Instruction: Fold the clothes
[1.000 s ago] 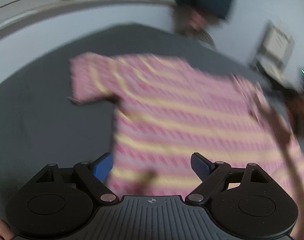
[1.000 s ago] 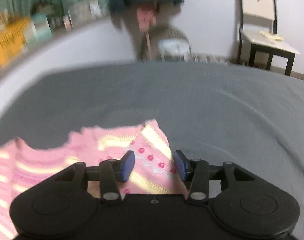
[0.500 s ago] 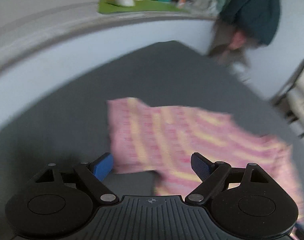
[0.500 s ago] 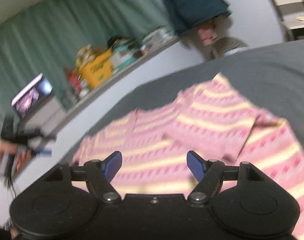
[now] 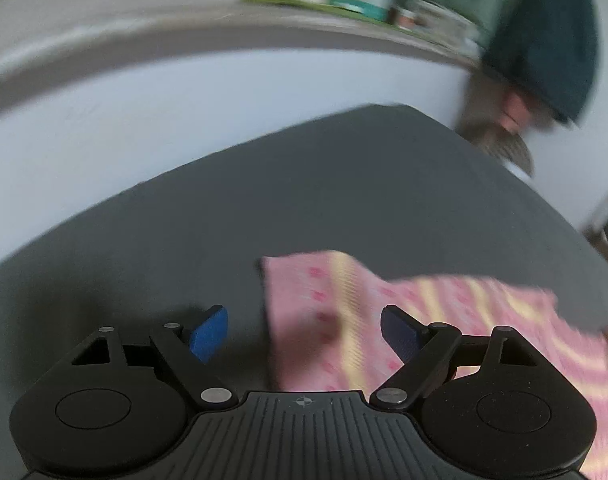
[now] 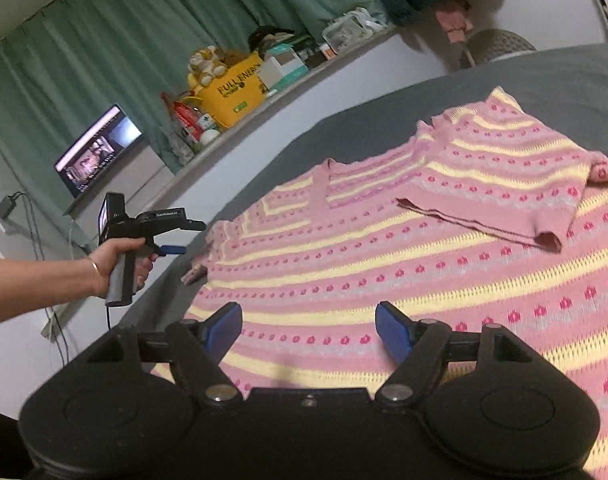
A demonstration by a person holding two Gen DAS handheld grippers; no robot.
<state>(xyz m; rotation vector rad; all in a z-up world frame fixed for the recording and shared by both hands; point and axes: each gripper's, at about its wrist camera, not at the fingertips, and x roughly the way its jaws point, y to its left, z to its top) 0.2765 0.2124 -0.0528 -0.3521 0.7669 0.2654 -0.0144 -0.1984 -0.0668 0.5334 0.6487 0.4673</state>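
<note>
A pink knit sweater (image 6: 404,248) with yellow stripes and red dots lies spread on the dark grey bed (image 6: 564,76). Its right sleeve (image 6: 504,196) is folded inward across the chest. My right gripper (image 6: 308,332) hovers open over the sweater's lower body, nothing between its blue pads. In the left wrist view the left sleeve end (image 5: 316,312) lies flat on the bed (image 5: 304,184), partly between the blue pads of my open left gripper (image 5: 304,330). The right wrist view also shows the left gripper (image 6: 172,240) held in a hand, beside the sweater's left sleeve.
A white ledge (image 6: 272,100) along the bed's far side carries a yellow box (image 6: 232,88), a plush toy and several small items. A laptop (image 6: 96,148) stands at the left. Green curtains hang behind. A dark garment (image 5: 544,48) hangs at the bed's far corner.
My left gripper has swung left and come down over the left sleeve end. My right gripper let go of the right sleeve, now folded over the chest, and pulled back above the body.
</note>
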